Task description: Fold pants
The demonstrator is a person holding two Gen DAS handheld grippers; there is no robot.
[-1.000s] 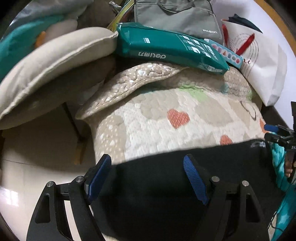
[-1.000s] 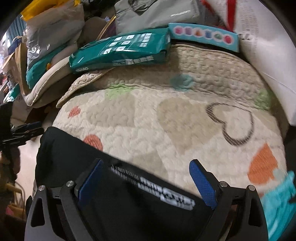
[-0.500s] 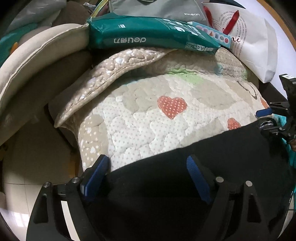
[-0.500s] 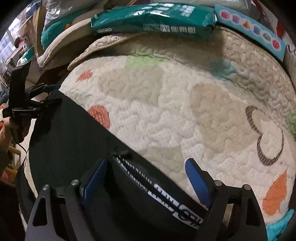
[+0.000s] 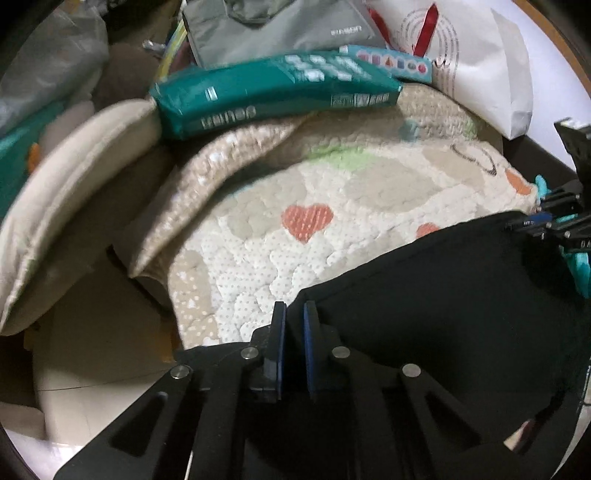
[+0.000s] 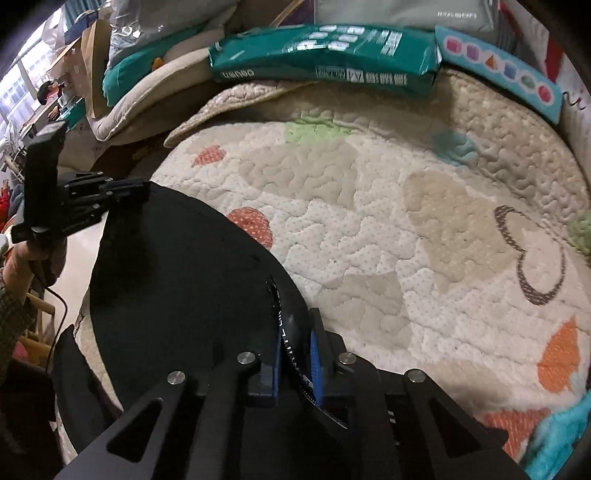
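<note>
Black pants (image 5: 443,295) lie along the near edge of a quilted heart-print blanket (image 5: 295,236). My left gripper (image 5: 293,310) is shut on the pants' left corner. In the right wrist view my right gripper (image 6: 297,332) is shut on the pants (image 6: 184,277) at the waistband with white lettering. Each gripper shows in the other's view: the right one (image 5: 546,225) at the pants' far right corner, the left one (image 6: 122,188) at the far left corner.
A green paper pack (image 5: 273,92), a light blue box (image 5: 391,66), a grey bag (image 5: 280,26) and a white bag (image 5: 480,66) stand along the blanket's (image 6: 406,221) far edge. A beige cushion (image 5: 74,192) lies left. Floor (image 5: 92,332) is below left.
Both grippers have closed from wide open onto the pants' top edge, one at each end. The views have shifted a little.
</note>
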